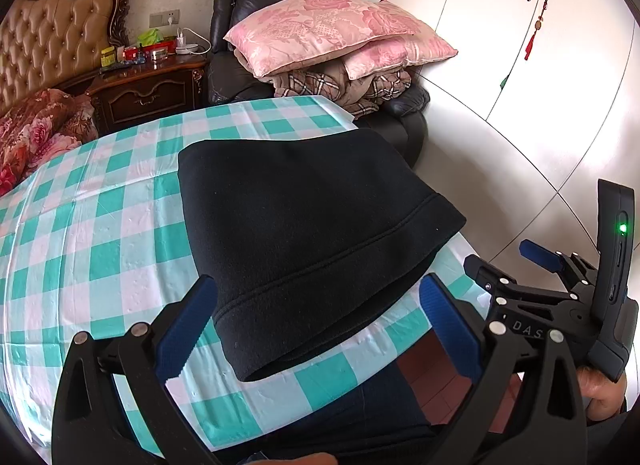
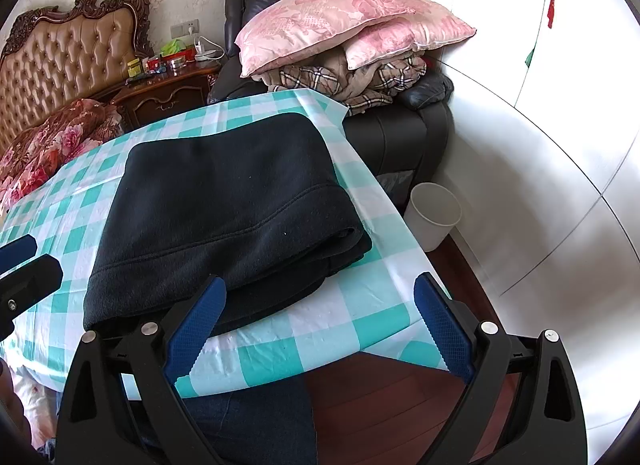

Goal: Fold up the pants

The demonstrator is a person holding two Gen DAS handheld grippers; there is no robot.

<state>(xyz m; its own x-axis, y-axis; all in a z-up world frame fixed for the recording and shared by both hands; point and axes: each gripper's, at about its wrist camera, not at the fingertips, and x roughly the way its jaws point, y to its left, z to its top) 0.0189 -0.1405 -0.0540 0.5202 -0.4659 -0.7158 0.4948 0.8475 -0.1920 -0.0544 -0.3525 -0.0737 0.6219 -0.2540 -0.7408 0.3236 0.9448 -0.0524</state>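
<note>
One pair of black pants [image 1: 304,233], folded into a thick stack, lies on the checked tabletop [image 1: 100,233] near its right edge. In the left wrist view the stack sits dead ahead at 12 o'clock from the left gripper [image 1: 316,329], its near hem reaching down between the two blue pads; jaws wide, holding nothing. In the right wrist view the right gripper [image 2: 320,329] has the stack at about 11 o'clock, the near right corner of the stack just behind its left pad; jaws wide too, empty. Long axis of the stack runs from near-left to far-right across the tabletop, hem seam along the near side. Left gripper looks more squarely lined up and nearer the hem; right gripper is offset toward the tabletop's right edge. Judgement: fold looks nearly or fully done, at least three layers visible at the right corner; any next move would be a final fold or tidy from the near hem. Counts: one pants, two grippers, two pink pillows [image 2: 352,21] on the black armchair [image 2: 400,133], one white bin [image 2: 434,213] on the floor, one nightstand [image 1: 148,89].
</note>
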